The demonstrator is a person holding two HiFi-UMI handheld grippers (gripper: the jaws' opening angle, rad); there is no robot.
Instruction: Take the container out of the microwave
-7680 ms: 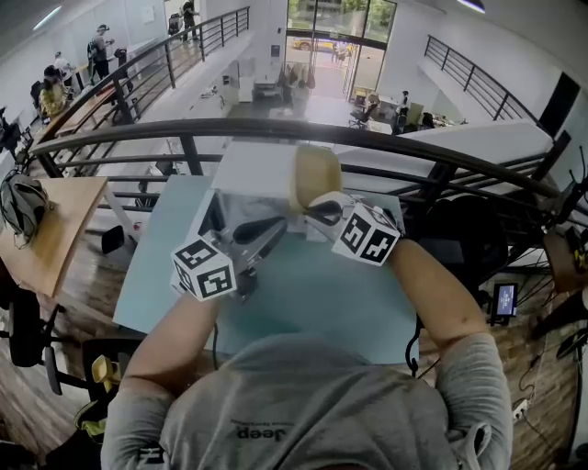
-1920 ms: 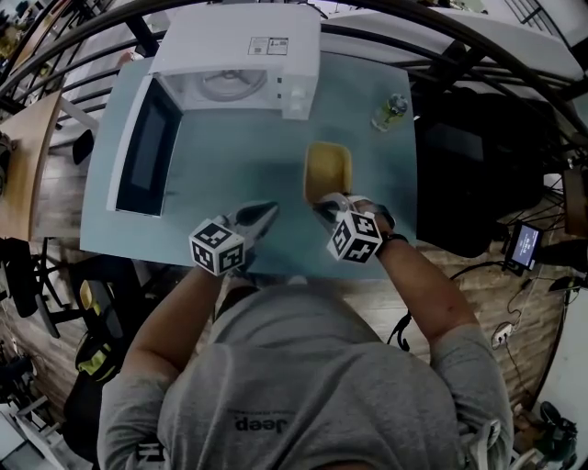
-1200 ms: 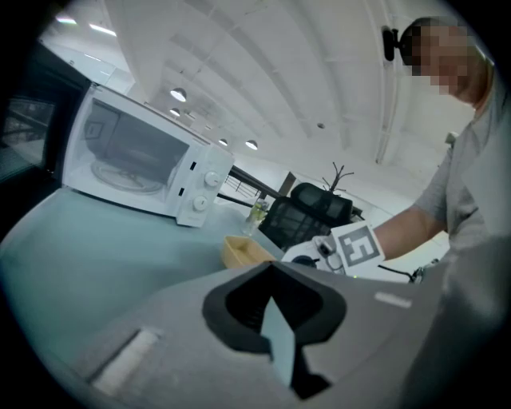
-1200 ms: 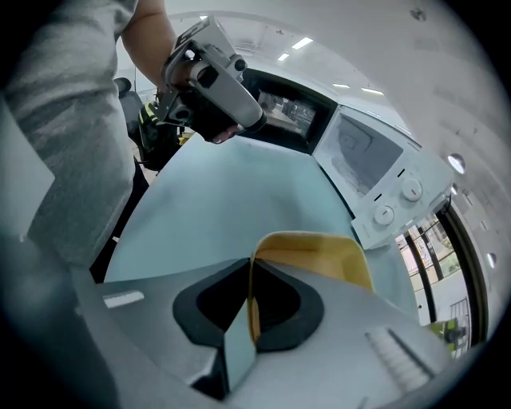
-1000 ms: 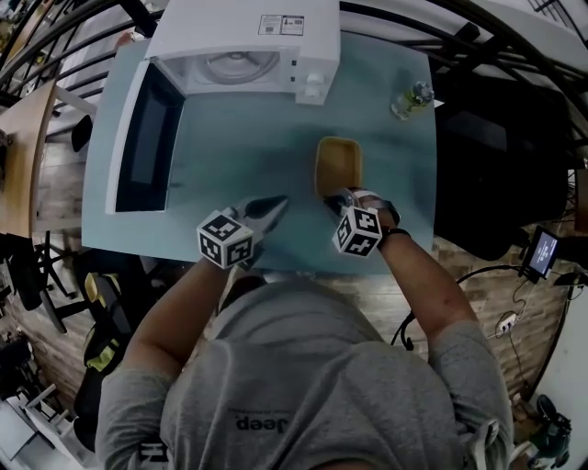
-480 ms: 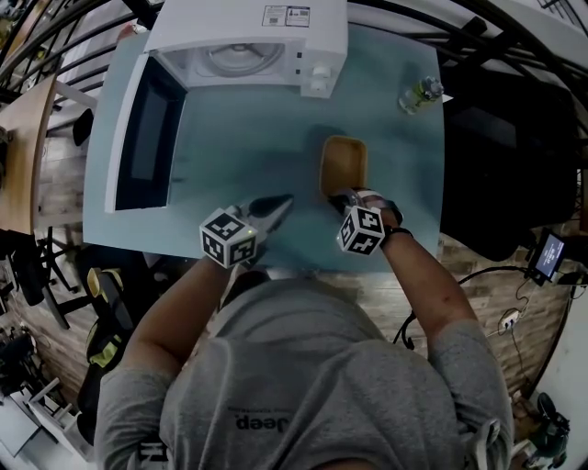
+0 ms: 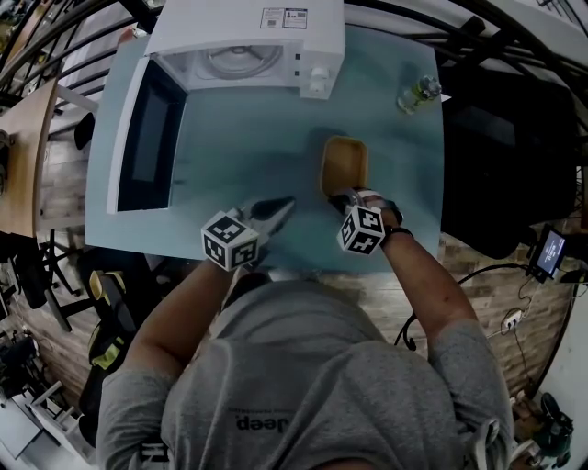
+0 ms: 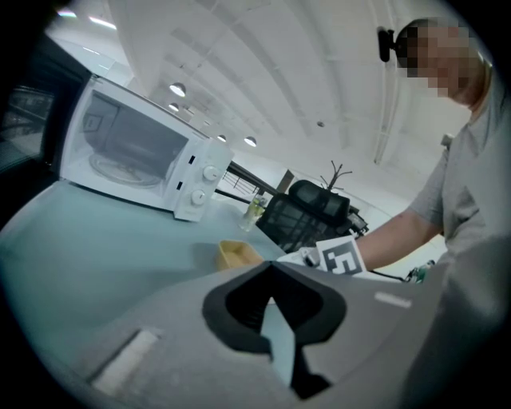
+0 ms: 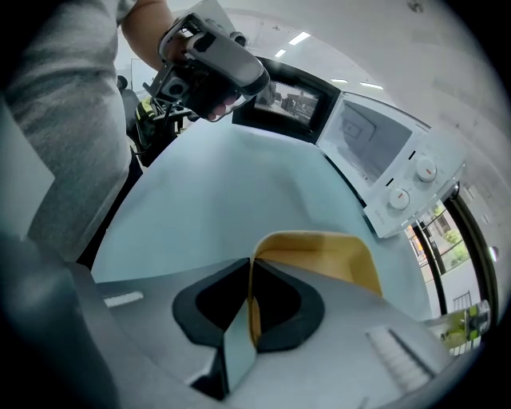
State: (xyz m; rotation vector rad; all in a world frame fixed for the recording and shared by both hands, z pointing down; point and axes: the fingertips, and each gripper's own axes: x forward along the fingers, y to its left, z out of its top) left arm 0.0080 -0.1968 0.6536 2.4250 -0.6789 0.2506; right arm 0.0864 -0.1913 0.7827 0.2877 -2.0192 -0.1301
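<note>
microwave [image 7: 248, 37]: one, white, door open, back left on the counter [image 7: 248, 138]
left gripper [image 7: 283, 206]: one, jaws closed, empty
container [image 7: 344, 163]: one, yellow, out on the counter
right gripper [image 7: 338, 196]: one, pinching the container's near wall, jaws just opening a little
bottle [image 7: 415, 94]: one, far right

On table [image 7: 239, 138], container [image 7: 344, 163] sits front-R of microwave [image 7: 248, 23], bottle [image 7: 415, 93] further R.
</note>
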